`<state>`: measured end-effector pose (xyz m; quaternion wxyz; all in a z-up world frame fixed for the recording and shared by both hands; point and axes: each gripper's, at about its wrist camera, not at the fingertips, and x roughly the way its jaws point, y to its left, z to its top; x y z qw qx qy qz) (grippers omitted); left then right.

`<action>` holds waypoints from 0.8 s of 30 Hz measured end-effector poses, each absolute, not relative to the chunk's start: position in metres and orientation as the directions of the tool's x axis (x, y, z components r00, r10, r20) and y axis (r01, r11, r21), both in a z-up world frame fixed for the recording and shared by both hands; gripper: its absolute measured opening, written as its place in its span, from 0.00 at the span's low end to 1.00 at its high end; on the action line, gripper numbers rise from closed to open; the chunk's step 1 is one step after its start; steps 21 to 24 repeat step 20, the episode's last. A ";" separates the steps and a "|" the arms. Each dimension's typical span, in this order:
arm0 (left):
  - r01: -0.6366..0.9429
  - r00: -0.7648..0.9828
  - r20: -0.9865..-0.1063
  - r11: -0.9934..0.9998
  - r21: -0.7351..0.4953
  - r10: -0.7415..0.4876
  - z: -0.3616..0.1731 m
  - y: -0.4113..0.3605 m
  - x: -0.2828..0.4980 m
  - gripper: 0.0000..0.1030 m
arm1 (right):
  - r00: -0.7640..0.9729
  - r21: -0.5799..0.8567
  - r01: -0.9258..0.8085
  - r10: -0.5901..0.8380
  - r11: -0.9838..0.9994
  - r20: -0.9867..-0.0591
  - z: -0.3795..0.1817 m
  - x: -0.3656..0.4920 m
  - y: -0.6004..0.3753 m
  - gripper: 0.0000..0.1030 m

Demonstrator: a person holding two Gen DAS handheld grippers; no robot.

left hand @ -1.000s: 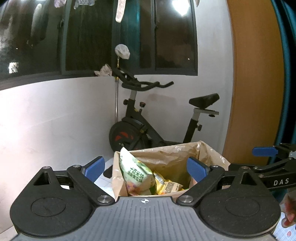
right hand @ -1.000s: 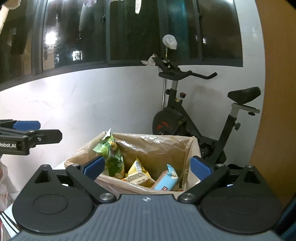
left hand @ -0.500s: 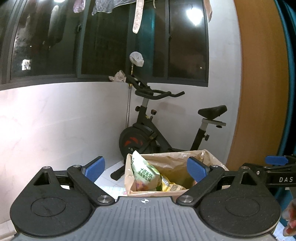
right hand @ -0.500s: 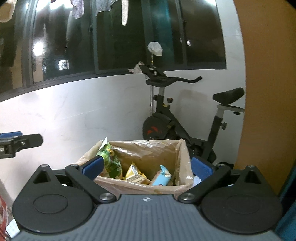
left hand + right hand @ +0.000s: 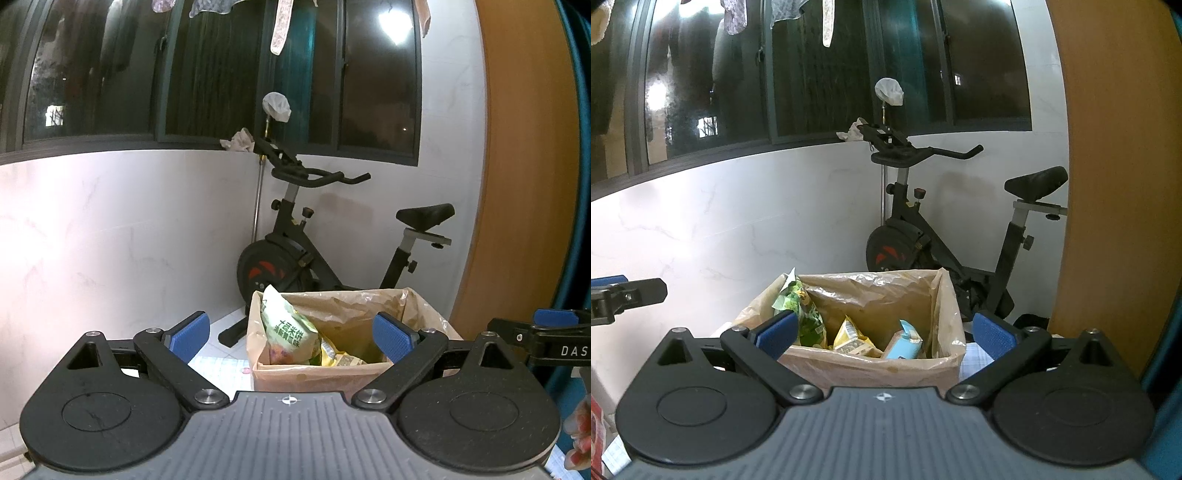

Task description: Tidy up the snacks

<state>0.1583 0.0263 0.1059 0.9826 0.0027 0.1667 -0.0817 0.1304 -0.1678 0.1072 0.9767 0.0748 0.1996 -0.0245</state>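
Note:
A cardboard box lined with clear plastic [image 5: 306, 376] [image 5: 879, 369] stands ahead of both grippers. In it a green snack bag [image 5: 288, 332] [image 5: 805, 317] leans at the left, with a yellow packet [image 5: 332, 354] [image 5: 853, 336] in the middle and a light blue packet [image 5: 905, 341] to the right. My left gripper [image 5: 291, 338] is open and empty, held back from the box. My right gripper [image 5: 884, 332] is open and empty, also back from the box. Each gripper's tip shows at the edge of the other's view.
A black exercise bike [image 5: 317, 258] [image 5: 942, 243] stands behind the box against a white wall under dark windows. An orange wooden panel [image 5: 524, 184] [image 5: 1115, 184] rises at the right. A white checked surface [image 5: 221, 365] lies under the box.
Both grippers have drawn back and tilted up from the box, which now looks smaller and lower in both views. Both stayed open and empty.

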 end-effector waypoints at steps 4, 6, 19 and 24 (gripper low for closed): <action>0.161 0.929 -0.333 0.987 -0.022 -0.159 0.105 0.025 0.158 0.94 | 0.918 0.135 0.079 -0.019 0.988 -0.396 0.107 0.131 -0.167 1.00; 0.163 0.929 -0.335 0.986 -0.021 -0.161 0.105 0.025 0.158 0.94 | 0.918 0.132 0.079 -0.020 0.988 -0.397 0.107 0.131 -0.167 1.00; 0.172 0.929 -0.328 0.985 -0.022 -0.170 0.104 0.028 0.160 0.94 | 0.921 0.121 0.074 -0.021 0.990 -0.390 0.107 0.132 -0.165 1.00; 0.172 0.929 -0.329 0.985 -0.021 -0.170 0.104 0.029 0.160 0.94 | 0.921 0.121 0.074 -0.021 0.990 -0.390 0.107 0.132 -0.165 1.00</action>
